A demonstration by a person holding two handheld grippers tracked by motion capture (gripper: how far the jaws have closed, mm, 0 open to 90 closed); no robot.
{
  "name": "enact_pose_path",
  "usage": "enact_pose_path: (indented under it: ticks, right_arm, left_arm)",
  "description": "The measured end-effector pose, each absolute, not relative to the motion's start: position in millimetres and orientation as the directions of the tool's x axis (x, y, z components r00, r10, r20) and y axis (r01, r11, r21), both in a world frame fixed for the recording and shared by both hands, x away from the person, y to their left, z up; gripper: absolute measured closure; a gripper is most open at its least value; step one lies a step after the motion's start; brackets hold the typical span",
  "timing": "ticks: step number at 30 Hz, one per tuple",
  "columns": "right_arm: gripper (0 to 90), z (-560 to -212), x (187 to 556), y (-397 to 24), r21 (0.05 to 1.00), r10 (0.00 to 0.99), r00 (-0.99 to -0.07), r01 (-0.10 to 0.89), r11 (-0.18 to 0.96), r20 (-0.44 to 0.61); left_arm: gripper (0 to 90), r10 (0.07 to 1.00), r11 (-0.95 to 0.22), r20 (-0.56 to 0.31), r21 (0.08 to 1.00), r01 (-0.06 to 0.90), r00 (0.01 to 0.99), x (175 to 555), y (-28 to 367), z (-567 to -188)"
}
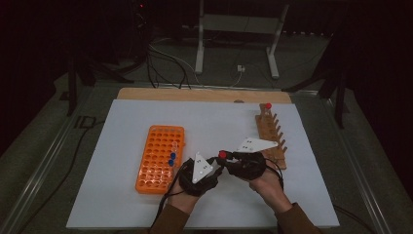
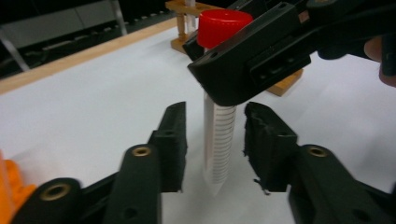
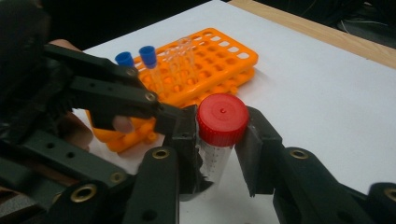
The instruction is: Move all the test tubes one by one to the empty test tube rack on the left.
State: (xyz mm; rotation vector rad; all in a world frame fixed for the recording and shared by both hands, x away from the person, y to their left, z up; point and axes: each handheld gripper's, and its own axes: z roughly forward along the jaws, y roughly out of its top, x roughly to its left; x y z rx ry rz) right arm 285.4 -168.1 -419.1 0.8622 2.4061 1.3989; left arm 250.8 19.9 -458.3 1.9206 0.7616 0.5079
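Right of the orange rack [image 1: 159, 158], the right gripper [image 1: 225, 157] clamped a red-capped tube [image 2: 219, 135]; the left gripper [image 2: 215, 144] straddled it unclenched, judged mid-handover, needing closure next.

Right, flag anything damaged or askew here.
The left gripper's right-hand pad looks torn and frayed along its edge. The red-capped tube hangs upright in the right gripper. Nothing looks spilled.
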Motion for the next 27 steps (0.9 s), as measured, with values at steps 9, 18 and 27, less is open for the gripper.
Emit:
enact_pose_path:
  ticks: [9, 18, 27]
  right_arm:
    - [70.3, -420.0, 282.7, -165.7, 0.851, 0.578, -0.811, 0.367, 0.376, 0.094]
    - [40.5, -415.4, 281.2, -174.8, 0.882, 0.610, -0.788, 0.342, 0.326, 0.080]
    - [17.7, -421.1, 286.4, -188.9, 0.881, 0.687, -0.724, 0.360, 0.307, 0.057]
  left_arm:
    - [74.7, 0.675, -0.321, -0.013, 0.895, 0.310, 0.737, 254.3, 20.6, -459.7]
    - [74.9, 0.704, -0.302, -0.029, 0.892, 0.337, 0.710, 258.2, 28.4, -463.5]
    - [74.8, 0.710, -0.300, -0.032, 0.890, 0.343, 0.704, 257.1, 39.9, -464.8]
